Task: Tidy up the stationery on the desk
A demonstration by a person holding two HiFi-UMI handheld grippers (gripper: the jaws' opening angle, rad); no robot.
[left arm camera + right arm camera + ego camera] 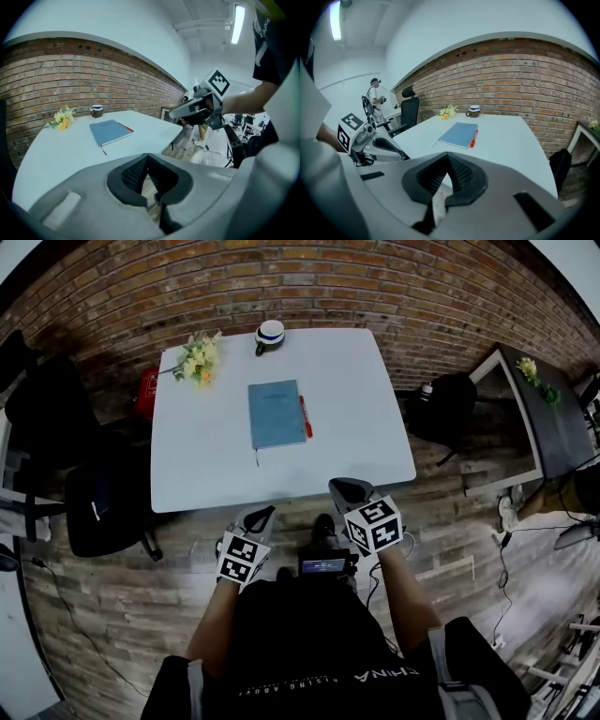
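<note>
The left gripper (261,516) and right gripper (348,489), jaws together and empty, hang just short of the white desk (366,442), the blue notebook (277,413) lying ahead between them, a red pen (306,416) along its right edge, yellow flowers (199,357) and a mug (270,335) farthest.

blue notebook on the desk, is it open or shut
Shut. The blue notebook lies flat on the white desk showing only its plain cover, no pages, with a red pen beside it.
</note>
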